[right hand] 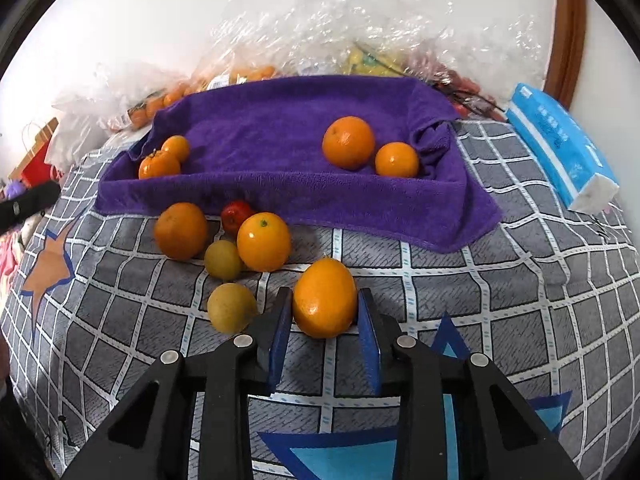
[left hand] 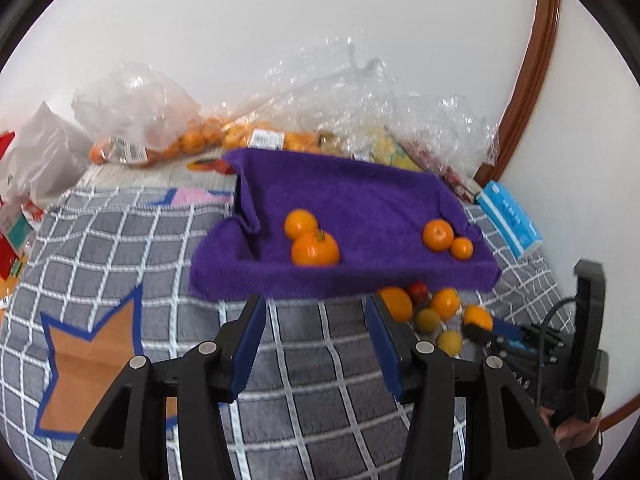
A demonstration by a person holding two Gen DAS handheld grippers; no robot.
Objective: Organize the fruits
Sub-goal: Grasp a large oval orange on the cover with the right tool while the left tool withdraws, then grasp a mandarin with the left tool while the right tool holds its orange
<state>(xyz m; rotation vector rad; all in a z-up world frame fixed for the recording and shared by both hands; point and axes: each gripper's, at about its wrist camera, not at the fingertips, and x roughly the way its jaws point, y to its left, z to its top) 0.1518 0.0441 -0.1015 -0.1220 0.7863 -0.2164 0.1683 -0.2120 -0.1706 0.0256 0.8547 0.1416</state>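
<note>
Fruits lie in two groups on a bed covered with a grey checked quilt [right hand: 520,300]. A purple towel [right hand: 280,128], draped over what seems a shallow tray in the upper middle of the right wrist view, holds four oranges: two at its left edge and two toward its right, among them a larger orange [right hand: 349,142]. A loose cluster of fruit [right hand: 224,240] sits on the quilt just in front of the towel, left of centre: oranges, two yellowish round fruits and a small red one.

Low in the middle of that view, the right gripper [right hand: 325,320] has its fingers clenched on an oval orange [right hand: 325,298], blue pads pressing its two sides across the widest part. That fruit looks firm, light and smooth-skinned, so it could roll or slip; a hold across the middle, as now, seems soundest, with gentle pressure to avoid bruising.

In the left wrist view the left gripper [left hand: 316,332] hangs with fingers released, nothing between them, over bare quilt below the towel.
</note>
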